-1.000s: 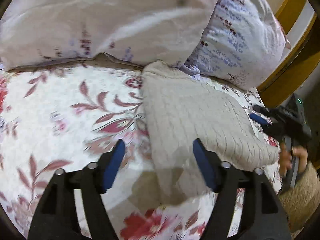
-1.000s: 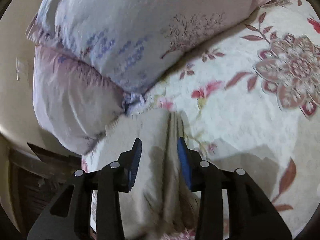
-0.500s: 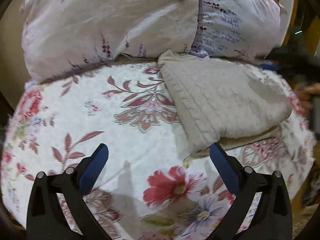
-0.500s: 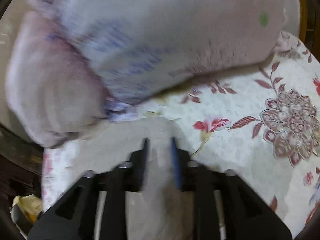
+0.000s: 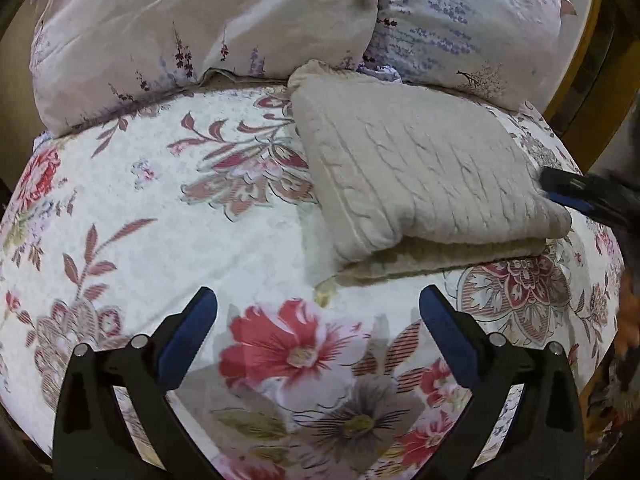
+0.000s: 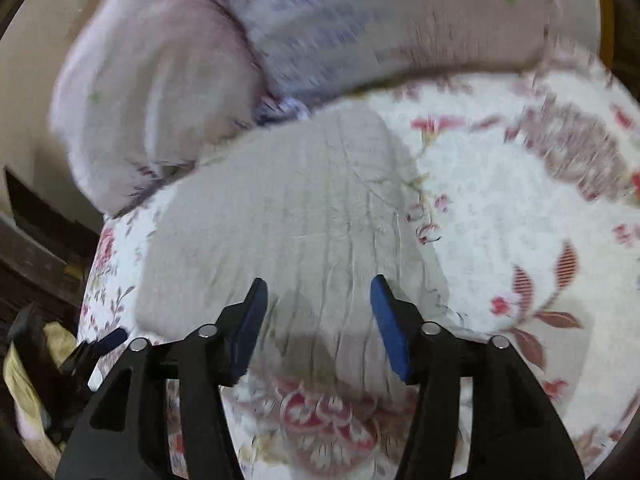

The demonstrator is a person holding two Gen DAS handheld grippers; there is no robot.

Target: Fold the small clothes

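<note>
Where folded: one sweater [image 5: 420, 172], two pillows [image 5: 208, 28].

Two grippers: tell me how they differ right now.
The left gripper stands wide open over bare bedspread, short of the folded sweater. The right gripper is less open and hangs over the sweater's near edge. Both hold nothing and have blue pads.

Soft, even indoor light is seen in both views. The left wrist view is sharp around the folded sweater [image 5: 420, 176]; faint gripper shadows are cast below it. The right wrist view is motion-blurred, most above the sweater. Edges are bent and vignetted.
</note>
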